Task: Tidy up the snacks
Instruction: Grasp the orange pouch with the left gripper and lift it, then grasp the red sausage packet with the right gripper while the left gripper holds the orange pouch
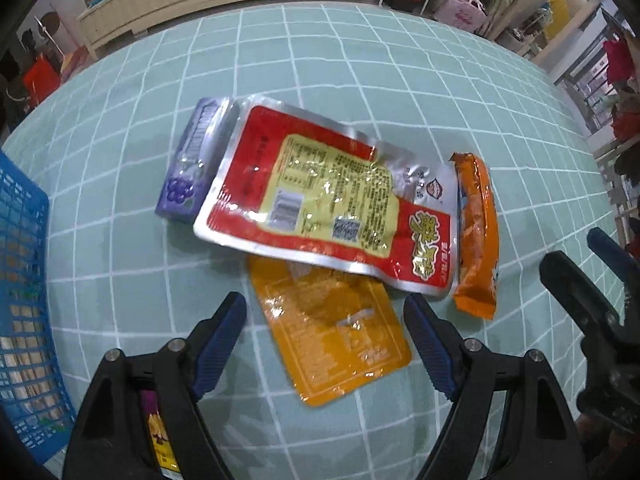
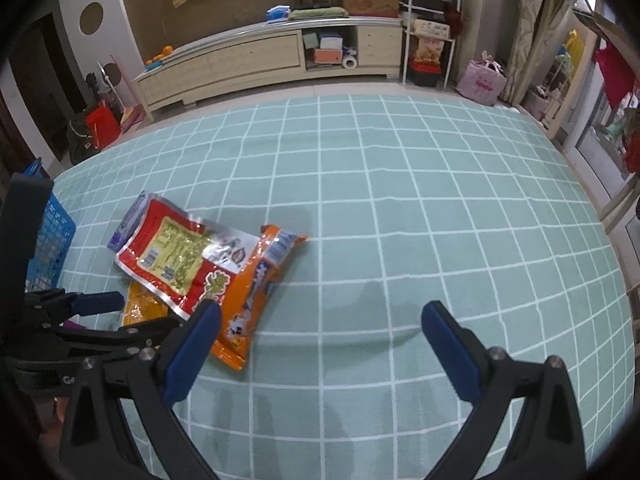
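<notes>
Several snacks lie in a heap on the teal checked cloth. A red foil pouch lies on top, partly covering a purple box and a yellow-orange pouch. An orange packet lies along its right side. My left gripper points steeply down, open, with the yellow-orange pouch between its fingers but untouched. My right gripper is open over bare cloth, its left finger close beside the orange packet. The red pouch lies further left.
A blue mesh basket stands at the left edge of the cloth, also seen as the blue basket. A purple-and-yellow packet shows under my left gripper's body. Beyond the table stand a long low cabinet and shelves.
</notes>
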### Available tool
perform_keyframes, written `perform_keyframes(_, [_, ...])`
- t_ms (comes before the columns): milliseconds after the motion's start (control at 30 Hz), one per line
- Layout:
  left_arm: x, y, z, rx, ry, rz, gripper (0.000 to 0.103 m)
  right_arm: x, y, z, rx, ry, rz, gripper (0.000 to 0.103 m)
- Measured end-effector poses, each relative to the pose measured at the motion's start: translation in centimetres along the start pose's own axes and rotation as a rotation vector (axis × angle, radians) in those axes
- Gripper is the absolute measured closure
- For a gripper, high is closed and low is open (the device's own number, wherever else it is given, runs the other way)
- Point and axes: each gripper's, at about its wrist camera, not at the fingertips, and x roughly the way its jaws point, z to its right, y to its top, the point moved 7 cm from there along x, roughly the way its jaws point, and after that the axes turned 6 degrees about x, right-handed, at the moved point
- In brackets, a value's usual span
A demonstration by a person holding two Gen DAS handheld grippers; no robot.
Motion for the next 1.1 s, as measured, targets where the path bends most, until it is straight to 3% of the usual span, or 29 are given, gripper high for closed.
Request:
perform_keyframes(167, [0.6,0.4,0.7,0.046,0.059,-0.017,0.024,-0.1,-0.1,0.3,0.001,-0.01,-0.001,0.002])
perform_keyframes(233, [0.9,1.0,1.8,0.066,0.083,-0.009,0.031,-0.2,-0.1,0.1,0.0,-0.009,-0.001,0.002])
perform_keyframes(267, [0.7,1.0,1.8,0.069,0.08,-0.005,0.04,-0.2,-0.1,0.1,0.0,-0.007,0.0,0.002])
perform_keyframes(467, [-0.4,1.0,2.4,0.116,0.06,-0.024,0.069,-0.2,-0.2,-0.2,0.0,-0.003,0.002,0.002])
perform_keyframes(667, [-1.5,0.5,1.6,0.121,0.048,-0.027,0.077,0.0,-0.4,-0.5,-0.007,-0.004,0.0,0.002])
perform_keyframes(767, [-2.2,-1.3,0.9,0.131,0.022,-0.015,0.081,0.0,-0.5,-0.9,-0.013,-0.002,-0.002,0.002])
perform_keyframes(1100, [-5.7,-5.0,-1.2,0.087,0.017,0.065,0.081,1.0,-1.0,-3.6,-0.07,0.09,-0.032,0.002])
